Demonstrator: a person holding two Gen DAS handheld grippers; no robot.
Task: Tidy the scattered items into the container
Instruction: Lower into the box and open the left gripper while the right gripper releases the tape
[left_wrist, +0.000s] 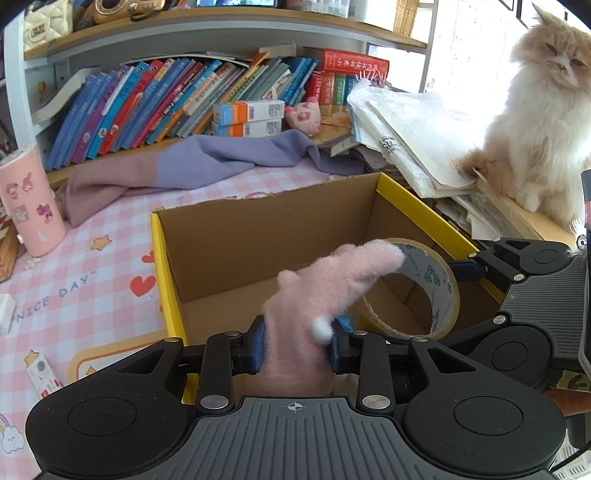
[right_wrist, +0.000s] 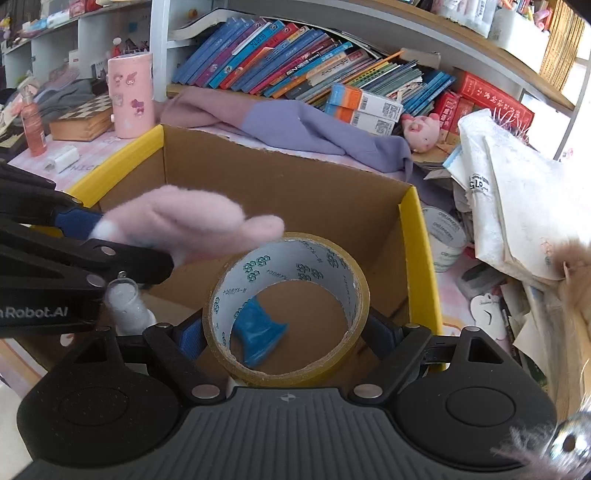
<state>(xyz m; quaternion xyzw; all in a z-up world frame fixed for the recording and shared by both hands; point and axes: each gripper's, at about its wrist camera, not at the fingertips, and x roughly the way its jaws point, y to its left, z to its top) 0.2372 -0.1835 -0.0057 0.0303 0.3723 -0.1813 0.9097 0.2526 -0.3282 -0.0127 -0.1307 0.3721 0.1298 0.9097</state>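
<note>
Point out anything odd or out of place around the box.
A fluffy cat sits on the slumping pile of papers just right of the cardboard box, watching. The books on the shelf behind lean over instead of standing upright, and a purple and pink cloth lies crumpled on the table.

- A pink checked tabletop (left_wrist: 110, 221) is carrying everything.
- A yellow-rimmed cardboard box (left_wrist: 162, 266) is sitting at its centre.
- A pink tumbler (left_wrist: 31, 206) is standing at nine o'clock.
- A purple-pink cloth (left_wrist: 207, 162) is lying at twelve.
- Stacked papers (left_wrist: 413, 136) are piling up at two o'clock.
</note>
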